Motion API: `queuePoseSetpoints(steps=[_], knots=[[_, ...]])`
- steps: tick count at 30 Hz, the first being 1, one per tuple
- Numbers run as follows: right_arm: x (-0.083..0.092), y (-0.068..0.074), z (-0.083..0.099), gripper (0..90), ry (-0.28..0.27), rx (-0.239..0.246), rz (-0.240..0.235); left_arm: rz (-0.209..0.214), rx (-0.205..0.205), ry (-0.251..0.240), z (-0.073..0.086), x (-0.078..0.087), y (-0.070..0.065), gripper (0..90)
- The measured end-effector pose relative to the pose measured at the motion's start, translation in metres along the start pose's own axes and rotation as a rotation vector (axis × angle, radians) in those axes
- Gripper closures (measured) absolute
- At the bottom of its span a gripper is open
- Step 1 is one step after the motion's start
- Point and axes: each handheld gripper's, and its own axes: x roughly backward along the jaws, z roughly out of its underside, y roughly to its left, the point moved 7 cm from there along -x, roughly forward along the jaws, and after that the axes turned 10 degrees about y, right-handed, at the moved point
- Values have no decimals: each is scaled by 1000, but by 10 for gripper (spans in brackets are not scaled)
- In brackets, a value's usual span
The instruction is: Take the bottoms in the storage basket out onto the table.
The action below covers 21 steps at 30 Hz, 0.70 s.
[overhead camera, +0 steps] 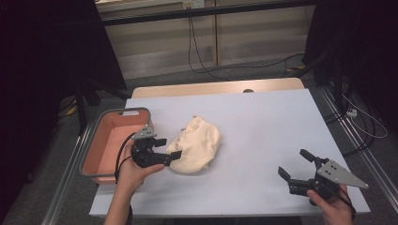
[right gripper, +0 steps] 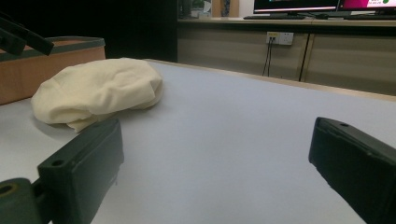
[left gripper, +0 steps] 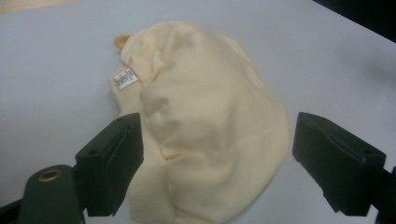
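A crumpled cream garment (overhead camera: 196,145) lies left of the middle of the light table cover (overhead camera: 263,126). My left gripper (overhead camera: 170,147) is at the garment's left edge, open and pointing right. In the left gripper view the garment (left gripper: 205,121), with a small white label (left gripper: 126,78), lies between the wide jaws of this gripper (left gripper: 217,135). The left jaw is at the cloth's edge and the right jaw stands clear of it. My right gripper (overhead camera: 293,162) hovers open near the front right, aimed left at the garment (right gripper: 100,91), with nothing between its jaws (right gripper: 215,144).
A salmon basket with a grey rim (overhead camera: 136,111) sits at the table's left edge, just behind my left hand; its wall (right gripper: 56,56) is behind the garment in the right gripper view. Cables run across the floor beyond the table. Bare cover stretches to the right of the garment.
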Motion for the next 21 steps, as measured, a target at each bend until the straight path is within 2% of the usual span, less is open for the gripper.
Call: queuePoseSetpoints(steps=[8,21], knots=[[0,0,0,31,1,-2,0,-4,6,-27,6,6,2,165],[-2,2,1,32,10,5,-10,-35,-10,-34,19,11,3,157]])
